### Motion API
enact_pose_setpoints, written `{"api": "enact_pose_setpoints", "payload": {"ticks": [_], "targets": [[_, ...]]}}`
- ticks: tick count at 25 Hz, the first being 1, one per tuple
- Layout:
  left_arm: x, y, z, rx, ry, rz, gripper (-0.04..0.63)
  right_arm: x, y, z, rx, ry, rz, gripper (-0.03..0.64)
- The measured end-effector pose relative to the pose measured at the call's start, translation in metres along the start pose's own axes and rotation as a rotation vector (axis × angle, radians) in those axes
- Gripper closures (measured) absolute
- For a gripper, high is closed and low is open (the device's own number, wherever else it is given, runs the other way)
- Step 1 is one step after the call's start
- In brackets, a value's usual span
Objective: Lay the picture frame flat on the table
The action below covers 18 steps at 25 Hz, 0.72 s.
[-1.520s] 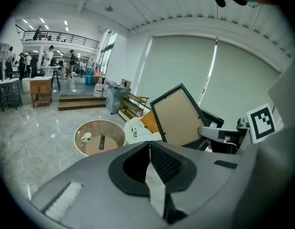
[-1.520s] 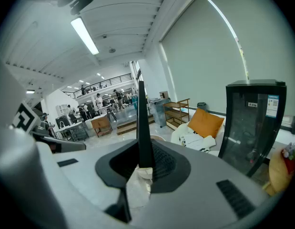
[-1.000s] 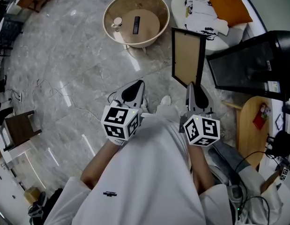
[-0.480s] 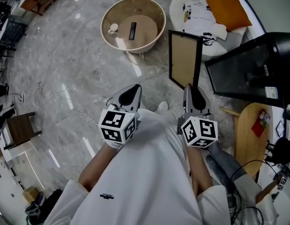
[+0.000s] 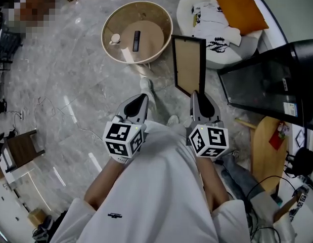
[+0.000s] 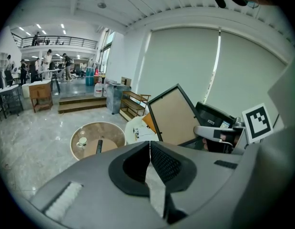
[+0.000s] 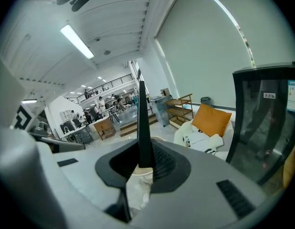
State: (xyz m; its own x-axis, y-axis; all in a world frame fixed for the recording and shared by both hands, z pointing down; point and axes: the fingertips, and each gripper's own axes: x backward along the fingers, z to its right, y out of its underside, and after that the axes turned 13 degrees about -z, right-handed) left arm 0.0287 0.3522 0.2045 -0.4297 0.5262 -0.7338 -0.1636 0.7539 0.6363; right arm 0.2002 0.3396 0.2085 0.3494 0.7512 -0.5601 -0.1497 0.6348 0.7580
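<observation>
The black picture frame (image 5: 189,65) with a tan backing stands upright above the floor, held by its lower corner in my right gripper (image 5: 195,94). In the right gripper view the frame's edge (image 7: 142,123) rises as a thin dark strip from between the pads of the right gripper (image 7: 145,163). My left gripper (image 5: 141,97) hangs beside it to the left, shut with nothing in it. The left gripper view shows the left gripper (image 6: 149,144) with its jaws meeting, and the frame (image 6: 172,116) to the right. The round beige table (image 5: 161,14) lies ahead on the left.
A cup (image 5: 115,38) and a dark remote (image 5: 136,40) lie on the round table. A white seat with an orange cushion (image 5: 239,6) stands ahead on the right. A black cabinet (image 5: 262,82) and a wooden stool (image 5: 262,146) stand close on the right. Marble floor (image 5: 70,85) surrounds them.
Both grippers have moved forward together with the frame still held upright. The round table and the white seat have come closer in the head view.
</observation>
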Motion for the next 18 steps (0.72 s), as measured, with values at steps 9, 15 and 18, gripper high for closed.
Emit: {"api": "enact_pose_setpoints", "payload": {"ticks": [9, 15, 18], "targets": [[-0.053, -0.082, -0.102, 0.030, 0.026, -0.026, 0.588, -0.114, -0.056, -0.017, 0.003, 0.030, -0.072, 0.561], [-0.083, -0.149, -0.179, -0.002, 0.058, -0.064, 0.588, -0.199, -0.101, -0.036, -0.008, 0.057, -0.116, 0.561], [-0.100, -0.178, -0.210, -0.016, 0.080, -0.075, 0.588, -0.238, -0.118, -0.043, -0.013, 0.070, -0.141, 0.561]]}}
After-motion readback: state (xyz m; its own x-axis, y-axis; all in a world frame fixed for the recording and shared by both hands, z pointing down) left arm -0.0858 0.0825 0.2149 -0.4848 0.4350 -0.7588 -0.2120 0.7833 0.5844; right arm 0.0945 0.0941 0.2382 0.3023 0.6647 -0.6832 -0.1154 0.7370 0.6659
